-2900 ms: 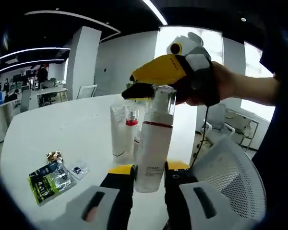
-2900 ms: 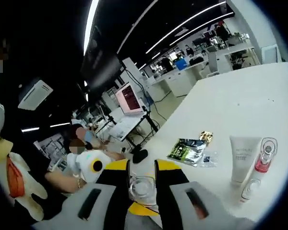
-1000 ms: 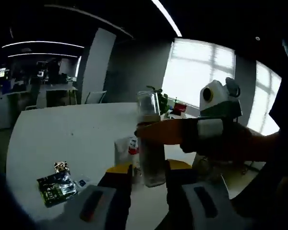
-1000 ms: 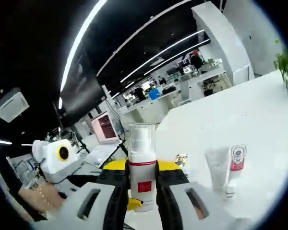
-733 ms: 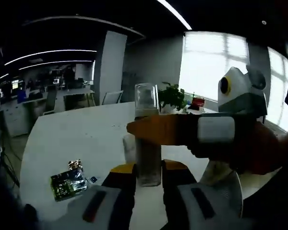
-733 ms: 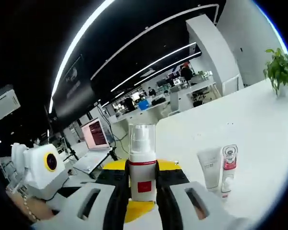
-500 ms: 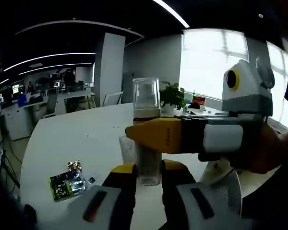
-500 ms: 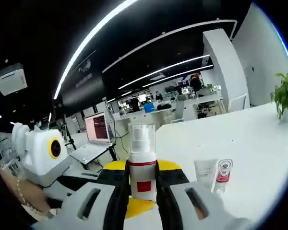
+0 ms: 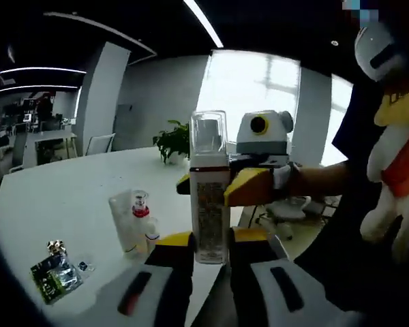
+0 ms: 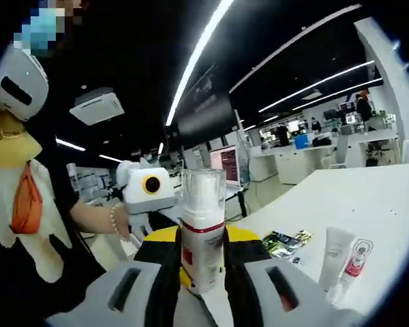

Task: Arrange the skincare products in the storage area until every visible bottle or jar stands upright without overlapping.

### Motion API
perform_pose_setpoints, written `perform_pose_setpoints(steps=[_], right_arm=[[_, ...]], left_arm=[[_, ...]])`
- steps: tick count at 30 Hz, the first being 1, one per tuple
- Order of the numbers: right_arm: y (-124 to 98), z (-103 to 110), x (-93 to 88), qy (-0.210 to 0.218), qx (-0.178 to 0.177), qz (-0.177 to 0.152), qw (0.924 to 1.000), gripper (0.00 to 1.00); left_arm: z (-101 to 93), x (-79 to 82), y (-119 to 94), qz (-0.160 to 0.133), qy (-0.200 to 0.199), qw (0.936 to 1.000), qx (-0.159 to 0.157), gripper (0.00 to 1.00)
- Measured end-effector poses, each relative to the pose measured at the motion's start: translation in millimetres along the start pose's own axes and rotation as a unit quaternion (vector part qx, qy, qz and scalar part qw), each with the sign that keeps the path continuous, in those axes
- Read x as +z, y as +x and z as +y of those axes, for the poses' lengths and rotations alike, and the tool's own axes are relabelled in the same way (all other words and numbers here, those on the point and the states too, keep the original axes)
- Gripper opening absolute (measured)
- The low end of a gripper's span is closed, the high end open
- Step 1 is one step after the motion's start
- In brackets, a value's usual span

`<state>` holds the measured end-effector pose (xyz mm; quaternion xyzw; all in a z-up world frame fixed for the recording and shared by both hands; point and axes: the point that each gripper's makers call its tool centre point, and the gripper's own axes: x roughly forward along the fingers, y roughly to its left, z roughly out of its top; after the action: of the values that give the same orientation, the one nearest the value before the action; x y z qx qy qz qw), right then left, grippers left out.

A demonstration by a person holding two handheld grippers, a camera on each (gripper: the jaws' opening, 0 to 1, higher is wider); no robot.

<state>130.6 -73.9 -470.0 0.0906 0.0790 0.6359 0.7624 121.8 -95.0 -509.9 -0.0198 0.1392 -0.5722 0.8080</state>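
Though labelled, pump bottle (image 9: 209, 204) print unreadable

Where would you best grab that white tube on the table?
Grip the white tube across its flat middle, coming from the side. It stands upright on its cap, tapering wide to thin, and a small red-capped bottle stands close beside it, so approach from the open side.

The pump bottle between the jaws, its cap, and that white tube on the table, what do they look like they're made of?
The pump bottle looks like glossy white plastic with a red band. Its cap seems clear hard plastic, since the pump head shows through it. The white tube looks like matte, soft squeeze plastic, standing on its flat end, though it is too small to be sure.
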Motion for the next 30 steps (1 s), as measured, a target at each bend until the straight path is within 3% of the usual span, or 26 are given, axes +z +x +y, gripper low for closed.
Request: perform_pose_setpoints(steps=[2, 8, 13, 16, 19, 21, 24, 30], right_arm=[[-2.9, 3.7, 2.1, 0.005, 0.017, 0.001, 0.9998, 0.23], [-4.5, 16.1, 8.9, 0.006, 0.054, 0.001, 0.9985, 0.22], [0.5, 19.9, 13.7, -0.003, 0.045, -0.006, 0.9989, 0.20], [4.6, 8.0, 14.8, -0.012, 0.001, -0.013, 0.9998, 0.19], [10.5, 2.3, 10.3, -0.053, -0.028, 0.002, 0.9982, 0.19], [16.0, -1.4, 4.4, -0.063, -0.041, 0.013, 0.9970, 0.19], [22.1, -4.8, -7.0, -0.076, -0.052, 0.037, 0.9951, 0.19], [30.0, -2.6, -26.5, -0.101, -0.047, 0.057, 0.9922, 0.20]], left_arm=[[-2.0, 1.3, -0.1, 0.001, 0.008, 0.9999, -0.005, 0.19], [-18.0, 8.7, 3.8, 0.002, 0.010, 0.9964, -0.084, 0.19], [-15.0, 13.0, -1.5, -0.001, 0.008, 0.9928, -0.119, 0.19], [-4.2, 13.7, -3.1, -0.005, 0.000, 0.9938, -0.111, 0.19], [5.6, 8.2, -0.6, 0.012, 0.017, 0.9966, -0.080, 0.21], [16.3, -2.6, -0.2, 0.039, 0.021, 0.9977, -0.051, 0.23], [20.7, -12.4, 0.0, 0.049, 0.047, 0.9969, -0.038, 0.24], [19.6, -30.2, -3.3, 0.071, 0.076, 0.9934, -0.048, 0.22]])
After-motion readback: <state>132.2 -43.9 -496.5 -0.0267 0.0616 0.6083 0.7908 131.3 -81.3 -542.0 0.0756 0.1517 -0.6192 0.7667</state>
